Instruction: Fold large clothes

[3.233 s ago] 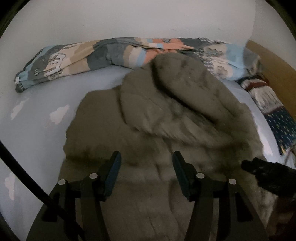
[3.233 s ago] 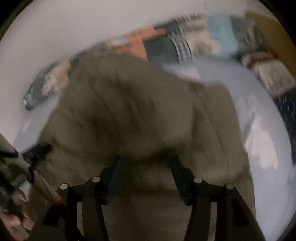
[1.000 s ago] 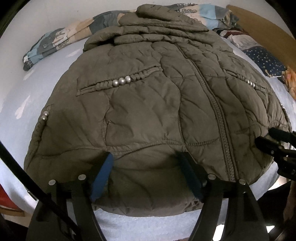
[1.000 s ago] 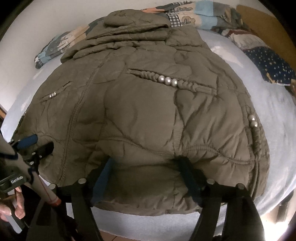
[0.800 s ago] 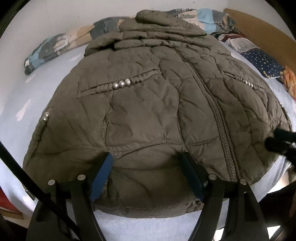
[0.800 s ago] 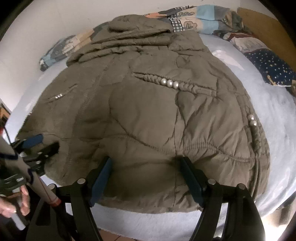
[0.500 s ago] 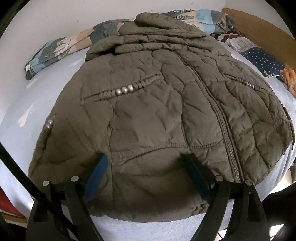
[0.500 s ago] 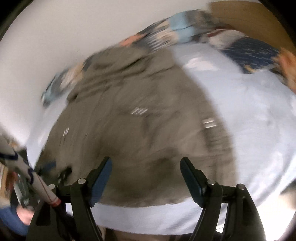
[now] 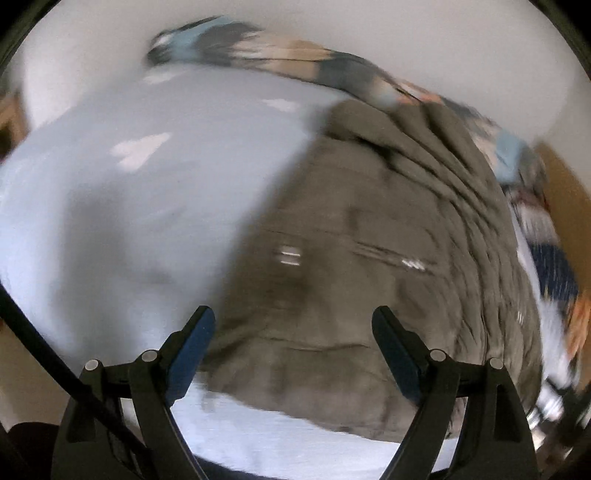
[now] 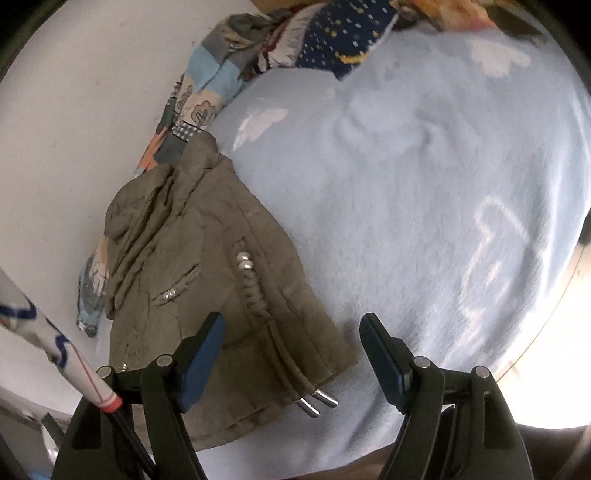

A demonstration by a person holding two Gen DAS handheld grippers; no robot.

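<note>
An olive quilted jacket [image 9: 388,280] lies spread on the light blue bed sheet [image 9: 129,206], hood toward the wall; the left wrist view is motion-blurred. My left gripper [image 9: 293,336] is open and empty, above the jacket's near hem and left edge. In the right wrist view the jacket [image 10: 207,295] lies at the left, with metal studs and two cord ends at its near corner. My right gripper [image 10: 291,343] is open and empty, over the jacket's right edge and the sheet [image 10: 424,206].
A patchwork blanket [image 9: 295,66] is bunched along the white wall. A dark blue dotted cloth [image 10: 343,33] and other fabrics lie at the bed's head by a wooden board [image 9: 565,177]. The bed's near edge [image 9: 295,443] is just below the grippers.
Both grippers have let go of the jacket's hem and pulled back. The left view has swung left, the right view has swung right toward bare sheet. The jacket lies flat.
</note>
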